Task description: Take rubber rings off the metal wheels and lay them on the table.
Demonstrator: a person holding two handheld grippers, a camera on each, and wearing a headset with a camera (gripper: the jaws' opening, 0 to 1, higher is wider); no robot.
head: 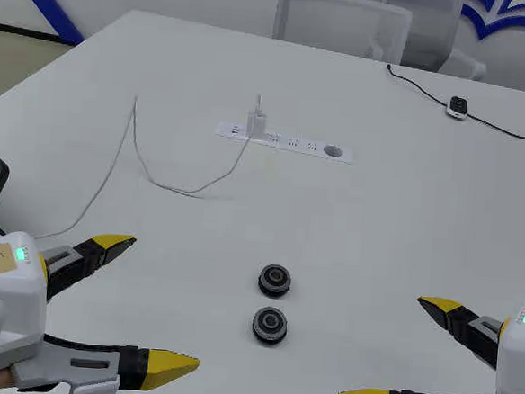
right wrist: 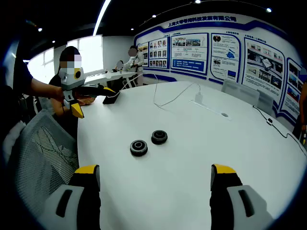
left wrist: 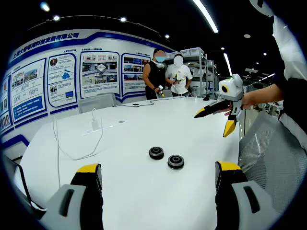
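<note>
Where the tabletop (head: 378,223) lies smooth, two round black wheels (head: 275,280) (head: 270,325) sit.

The left hand-held gripper (head: 156,302) is at the lower left of the head view, its two yellow-tipped jaws spread wide and gripping nothing. The right hand-held gripper (head: 391,352) mirrors it at the lower right, its jaws just as wide and bare. The two point inward, toward each other. In the left gripper view, a hand (left wrist: 248,99) clasps the right one's white body, with the forearm extending behind it.
</note>
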